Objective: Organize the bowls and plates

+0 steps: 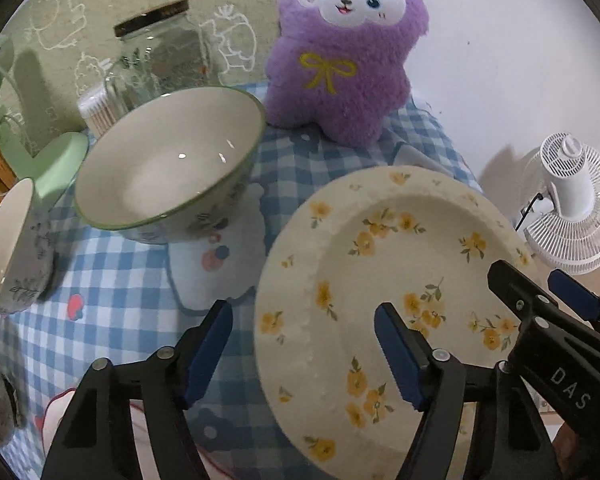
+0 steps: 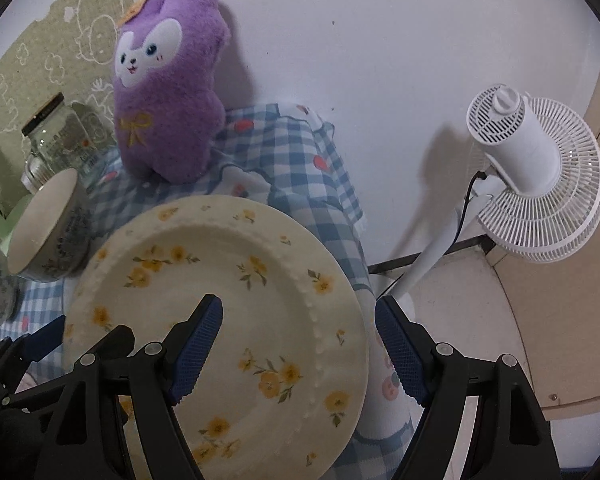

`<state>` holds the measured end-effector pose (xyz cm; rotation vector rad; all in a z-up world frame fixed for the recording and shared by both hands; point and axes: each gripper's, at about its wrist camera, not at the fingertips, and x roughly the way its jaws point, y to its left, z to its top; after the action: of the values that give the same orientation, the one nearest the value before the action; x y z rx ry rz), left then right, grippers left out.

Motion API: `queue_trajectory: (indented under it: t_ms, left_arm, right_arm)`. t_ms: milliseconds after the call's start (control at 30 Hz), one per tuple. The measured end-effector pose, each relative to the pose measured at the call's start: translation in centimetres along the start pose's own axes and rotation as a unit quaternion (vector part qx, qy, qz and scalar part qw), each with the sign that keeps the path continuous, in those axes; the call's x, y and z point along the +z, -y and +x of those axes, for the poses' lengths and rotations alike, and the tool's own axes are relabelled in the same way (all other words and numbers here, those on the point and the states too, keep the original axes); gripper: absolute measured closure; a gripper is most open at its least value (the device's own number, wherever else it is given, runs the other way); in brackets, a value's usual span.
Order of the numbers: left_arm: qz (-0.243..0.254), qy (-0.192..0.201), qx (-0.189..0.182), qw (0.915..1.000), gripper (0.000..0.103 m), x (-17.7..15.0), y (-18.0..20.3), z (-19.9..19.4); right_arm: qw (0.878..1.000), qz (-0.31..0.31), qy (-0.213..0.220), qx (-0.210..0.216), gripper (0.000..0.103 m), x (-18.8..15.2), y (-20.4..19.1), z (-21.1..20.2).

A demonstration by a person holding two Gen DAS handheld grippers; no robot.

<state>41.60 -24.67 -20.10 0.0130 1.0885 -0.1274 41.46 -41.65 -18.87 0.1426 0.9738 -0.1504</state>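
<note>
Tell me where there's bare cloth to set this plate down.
Free: the checked cloth between the big bowl, the small cup and the floral plate; also a strip in front of the purple plush. Crowded: the far left, where jar, cotton swabs and a green object cluster behind the bowl.

right gripper (image 1: 556, 296) body, left wrist view: "DAS", white letters on black
jar lid (image 1: 152, 18) rim: gold print, too blurred to read
jar (image 2: 60, 140) glass, right wrist view: white print, not legible
other objects: no readable text
</note>
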Motion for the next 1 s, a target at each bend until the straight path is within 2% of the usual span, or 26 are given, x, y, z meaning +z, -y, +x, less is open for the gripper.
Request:
queue_trajectory:
  t_ms: [67, 100, 500, 700, 867, 1000]
  left_arm:
    - [0.002, -0.006, 0.0, 1.0, 0.033, 0.0, 0.3, 0.4]
    - [0.002, -0.008, -0.001, 1.0, 0.035, 0.0, 0.3, 0.6]
    - [-0.006, -0.014, -0.002, 0.9999, 0.036, 0.5, 0.9, 1.4]
    - [0.004, -0.012, 0.0, 0.9999, 0.036, 0.6, 1.0, 1.4]
    - [0.012, -0.019, 0.007, 0.9997, 0.036, 0.6, 0.9, 1.1]
    - [0.018, -0.021, 0.009, 0.9996, 0.037, 0.4, 0.7, 0.5]
  right_arm:
    - [1.0, 0.0, -0.003, 0.0, 0.025, 0.0, 0.0, 0.5]
    - [1.0, 0.002, -0.005, 0.004, 0.031, 0.0, 0.1, 0.7]
    - [1.0, -0.003, -0.024, 0.0, 0.033, 0.2, -0.1, 2.7]
    - [0.999, 0.013, -0.036, -0.002, 0.034, 0.3, -0.1, 2.7]
    - [0.999, 0.023, -0.045, 0.006, 0.039, 0.1, 0.1, 2.2]
    - [0.999, 0.015, -0.048, 0.003, 0.04, -0.3, -0.2, 1.5]
